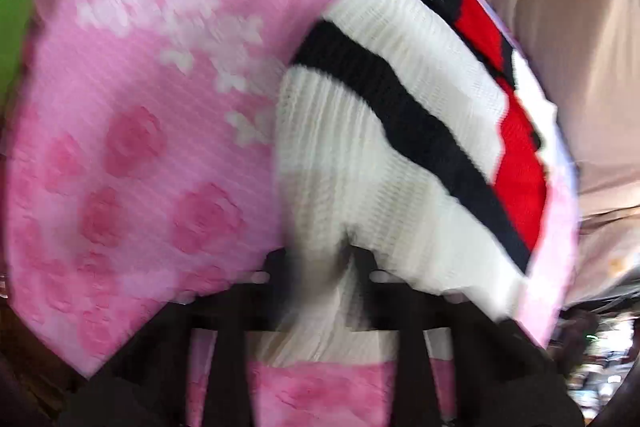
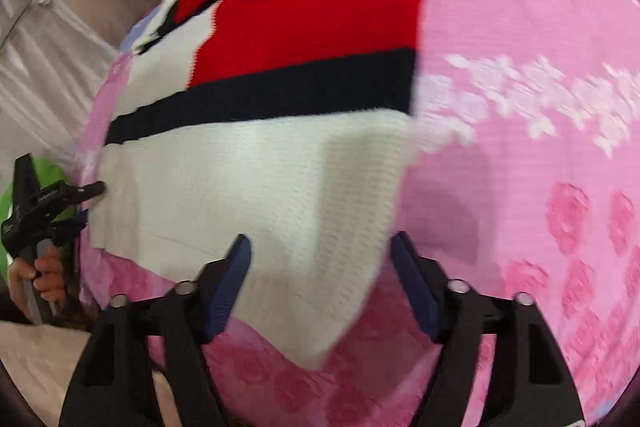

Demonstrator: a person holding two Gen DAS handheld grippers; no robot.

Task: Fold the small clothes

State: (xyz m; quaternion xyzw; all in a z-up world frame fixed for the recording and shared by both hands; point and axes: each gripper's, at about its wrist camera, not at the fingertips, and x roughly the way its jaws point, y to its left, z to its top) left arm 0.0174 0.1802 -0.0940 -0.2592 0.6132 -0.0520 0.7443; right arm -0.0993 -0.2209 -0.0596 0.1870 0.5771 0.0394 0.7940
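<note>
A small knit sweater (image 1: pixel 400 131), white with a black stripe and a red block, lies on a pink flowered cover (image 1: pixel 132 107). My left gripper (image 1: pixel 320 263) is shut on the sweater's white hem, which bunches between the black fingers. In the right wrist view the sweater (image 2: pixel 280 163) lies ahead with one white corner hanging toward me between the fingers. My right gripper (image 2: pixel 320 275) is open, its blue-padded fingers (image 2: pixel 232 279) apart on either side of that corner. The left gripper (image 2: pixel 96 189) shows at the sweater's far left edge, held by a hand.
The pink cover (image 2: pixel 540 147) spreads wide to the right of the sweater. Beige and grey fabric (image 2: pixel 60 59) lies beyond its left edge. A green patch (image 1: pixel 16 27) shows at the far left.
</note>
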